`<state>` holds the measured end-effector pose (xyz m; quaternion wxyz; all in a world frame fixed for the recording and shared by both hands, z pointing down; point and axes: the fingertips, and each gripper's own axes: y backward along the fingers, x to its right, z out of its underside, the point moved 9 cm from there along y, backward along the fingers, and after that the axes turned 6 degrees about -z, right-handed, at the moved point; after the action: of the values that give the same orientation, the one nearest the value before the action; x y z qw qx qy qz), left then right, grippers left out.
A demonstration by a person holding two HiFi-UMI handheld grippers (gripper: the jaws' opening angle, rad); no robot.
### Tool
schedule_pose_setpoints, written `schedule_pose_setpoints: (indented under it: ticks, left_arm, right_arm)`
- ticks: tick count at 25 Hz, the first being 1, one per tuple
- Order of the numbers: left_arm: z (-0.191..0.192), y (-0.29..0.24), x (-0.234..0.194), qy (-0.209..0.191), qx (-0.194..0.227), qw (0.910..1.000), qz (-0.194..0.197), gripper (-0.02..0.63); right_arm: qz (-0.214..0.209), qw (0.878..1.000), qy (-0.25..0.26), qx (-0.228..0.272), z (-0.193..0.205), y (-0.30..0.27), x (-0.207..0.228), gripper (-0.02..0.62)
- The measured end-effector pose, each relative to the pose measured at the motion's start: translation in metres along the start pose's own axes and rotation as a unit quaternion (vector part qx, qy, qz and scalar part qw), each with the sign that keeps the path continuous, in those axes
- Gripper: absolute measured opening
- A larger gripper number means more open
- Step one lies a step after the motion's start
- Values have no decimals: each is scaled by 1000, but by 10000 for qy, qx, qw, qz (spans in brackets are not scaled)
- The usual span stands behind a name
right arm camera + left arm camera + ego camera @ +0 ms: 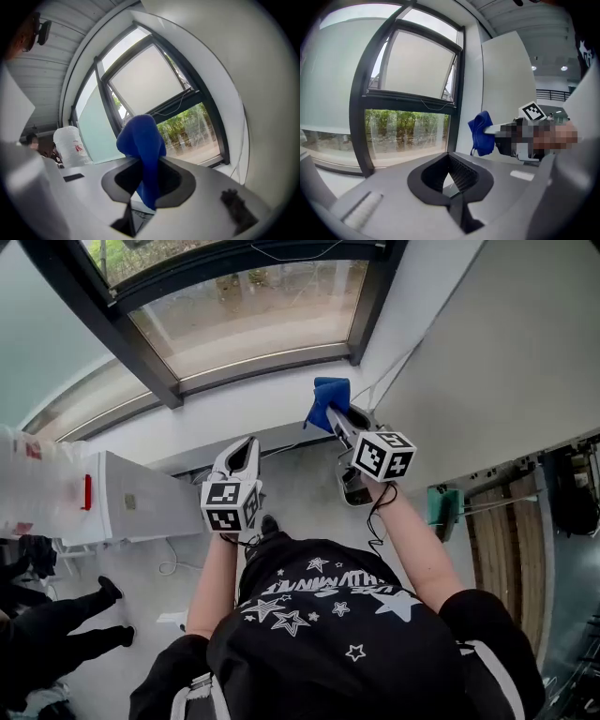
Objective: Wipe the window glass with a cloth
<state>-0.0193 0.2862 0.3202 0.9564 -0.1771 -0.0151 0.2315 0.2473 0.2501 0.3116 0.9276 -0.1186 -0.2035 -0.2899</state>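
Observation:
The window glass [253, 310] sits in a dark frame above a white sill, straight ahead of both grippers. My right gripper [336, 415] is shut on a blue cloth [328, 395], held up just below the pane's right lower corner and short of the glass. In the right gripper view the cloth [140, 136] bunches up out of the right gripper [149, 164] and hides part of the window glass [187, 126]. My left gripper [246, 442] is lower and to the left, shut with nothing in it. The left gripper view shows the left gripper [449, 161], the cloth [482, 133] and the pane [405, 131].
A tilted upper sash [417, 65] hangs above the lower pane. A white wall [497, 343] closes the right side, with a thin cable [394, 371] along it. At the left stand a white cabinet [131, 507] and a plastic bag [37, 484]. Another person's dark legs [56, 624] are lower left.

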Motion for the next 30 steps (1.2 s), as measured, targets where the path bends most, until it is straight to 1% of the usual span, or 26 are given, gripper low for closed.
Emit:
schedule_pose_setpoints:
  ticks: [4,9,12,17,21,25,30]
  left_arm:
    - [9,24,29,49,24,9999,-103,9]
    - [19,44,63,92,139,9997,-174,9]
    - [29,57,86,136,139,9997,-163,9]
    - [35,80,115,148,207,9992,-304,9]
    - [37,97,129,93,249,9987,-435,9]
    - [38,112,135,121,269,9978,-586,9]
    - [45,119,147,38,200,9984,-525,9]
  right_arm:
    - [-226,9997,-97,93,11,34,-4,74]
    - [-529,9985,-77,84,21,70,-13,74]
    - [-726,9973,64,6,25,96,-21,74]
    - [-947,9952,205,-165,29,121,-26,74]
    - [-1099,9937,197,-119,27,136,-28,74]
    - [-1206,9926,133,-85,27,149,-32,74]
    - [-1245,9921,111,-119,33,160,-34,74]
